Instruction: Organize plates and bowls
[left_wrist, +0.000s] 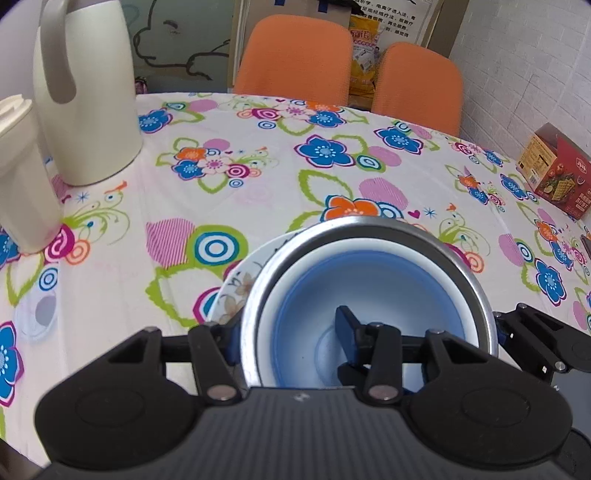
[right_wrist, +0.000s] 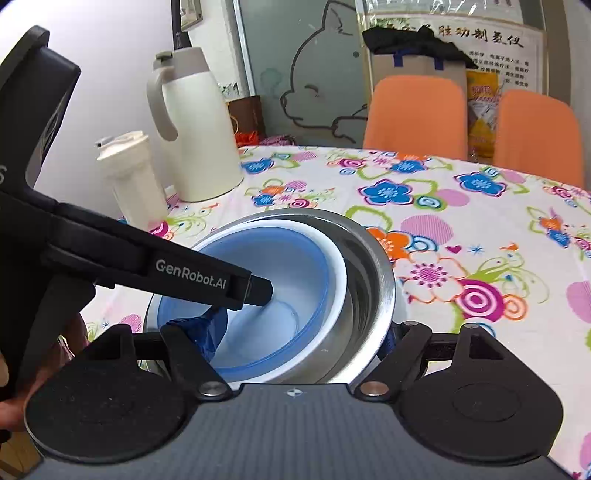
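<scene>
The table (left_wrist: 258, 206), covered with a flowered cloth, carries everything. At its far side stand two orange chairs (left_wrist: 295, 59); at its left edge stand a cream jug (left_wrist: 88, 96) and a smaller cream cup (left_wrist: 22, 177), and a red box (left_wrist: 557, 177) lies at the right edge.

Near the front lies a flowered plate (left_wrist: 236, 291), and on it sits a steel bowl (left_wrist: 369, 229) with a blue-and-white bowl (left_wrist: 369, 280) nested inside, tilted against the steel wall.

The left hand-held gripper (left_wrist: 288, 332) straddles the near-left wall of both bowls: one finger stands outside the steel rim, the other reaches down inside the blue bowl. It appears clamped on that wall. The right hand-held gripper (right_wrist: 299, 336) straddles the bowls from the near side, its fingers spread wide on either side of the steel bowl; whether they touch it cannot be told.
</scene>
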